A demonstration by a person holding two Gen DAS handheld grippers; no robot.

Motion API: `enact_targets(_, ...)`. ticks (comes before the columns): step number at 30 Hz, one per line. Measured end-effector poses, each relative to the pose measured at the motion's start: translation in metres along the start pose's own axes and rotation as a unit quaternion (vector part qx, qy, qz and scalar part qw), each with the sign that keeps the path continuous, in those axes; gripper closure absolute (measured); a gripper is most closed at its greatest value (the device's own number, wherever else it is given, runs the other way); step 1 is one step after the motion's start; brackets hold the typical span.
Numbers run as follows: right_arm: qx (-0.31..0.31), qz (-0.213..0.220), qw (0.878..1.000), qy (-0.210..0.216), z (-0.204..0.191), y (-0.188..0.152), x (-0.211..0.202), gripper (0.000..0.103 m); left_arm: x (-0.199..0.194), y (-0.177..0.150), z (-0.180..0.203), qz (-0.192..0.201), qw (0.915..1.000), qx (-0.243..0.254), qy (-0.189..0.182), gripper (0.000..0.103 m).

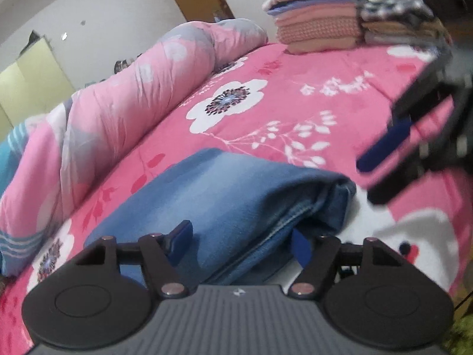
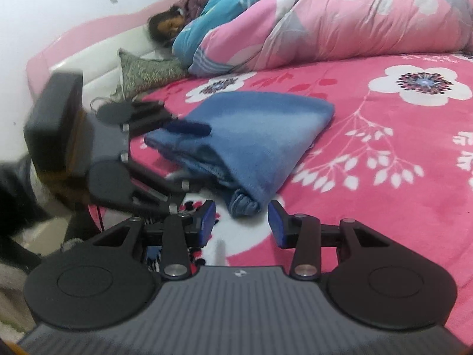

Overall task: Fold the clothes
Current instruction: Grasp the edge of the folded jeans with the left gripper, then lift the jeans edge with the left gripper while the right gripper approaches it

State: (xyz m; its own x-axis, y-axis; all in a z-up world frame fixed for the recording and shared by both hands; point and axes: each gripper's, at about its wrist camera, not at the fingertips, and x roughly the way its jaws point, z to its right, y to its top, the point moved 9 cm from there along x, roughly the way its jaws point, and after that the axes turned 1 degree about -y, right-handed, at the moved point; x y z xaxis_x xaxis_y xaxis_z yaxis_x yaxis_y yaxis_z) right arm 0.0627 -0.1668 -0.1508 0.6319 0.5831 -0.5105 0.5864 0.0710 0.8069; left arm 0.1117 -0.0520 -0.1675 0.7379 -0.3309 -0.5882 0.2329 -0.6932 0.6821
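Blue jeans (image 1: 230,201), folded into a thick pad, lie on the pink flowered bedspread (image 1: 295,68). My left gripper (image 1: 241,242) stands wide open and straddles the near edge of the jeans. One pad (image 1: 180,235) rests on top and the other (image 1: 301,248) is at the open side of the fold. In the right wrist view the jeans (image 2: 266,130) lie just ahead of my right gripper (image 2: 242,223), which is open and empty a little short of their rolled corner. The left gripper (image 2: 189,153) shows there, clasping the jeans' left edge.
Two stacks of folded clothes (image 1: 319,20) stand at the far end of the bed. A rolled pink quilt (image 1: 133,94) runs along the bed's far side. A person (image 2: 165,26) lies under it near a patterned pillow (image 2: 147,71) by the headboard.
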Motion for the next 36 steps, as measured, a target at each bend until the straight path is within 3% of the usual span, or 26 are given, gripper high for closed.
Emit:
enact_targets(2,-0.008,-0.007,1.000,-0.005,-0.001,-0.003,0.006,0.065,0.001,0.001,-0.004,-0.001,1.0000,-0.006,-0.002,0.033)
enact_targets(5,-0.012,-0.021,0.999,-0.024,0.004,-0.009,0.016,0.068,0.003,0.003,-0.009,-0.003,0.9999,-0.015,-0.005,0.044)
enact_targets(10,-0.013,-0.005,1.000,-0.023,0.005,-0.008,0.017,0.095,-0.001,0.011,-0.017,0.019,0.9974,-0.061,-0.032,0.072)
enact_targets(12,-0.031,0.012,0.999,-0.012,-0.002,-0.005,0.011,0.096,-0.003,0.013,-0.021,0.026,0.9951,-0.084,-0.046,0.081)
enact_targets(18,-0.066,0.046,0.997,0.006,-0.016,0.012,0.011,0.096,-0.002,0.016,-0.029,0.037,0.9899,-0.116,-0.072,0.086)
enact_targets(28,-0.105,0.051,0.993,0.023,-0.031,0.031,0.049,0.096,-0.004,0.017,-0.036,0.052,0.9839,-0.143,-0.094,0.090)
enact_targets(32,-0.142,0.058,0.988,-0.006,-0.034,0.032,0.066,0.101,-0.002,0.014,-0.037,0.052,0.9825,-0.149,-0.099,0.093)
enact_targets(36,-0.202,0.062,0.976,-0.054,-0.041,0.026,0.077,0.103,0.000,0.010,-0.036,0.049,0.9820,-0.152,-0.100,0.093)
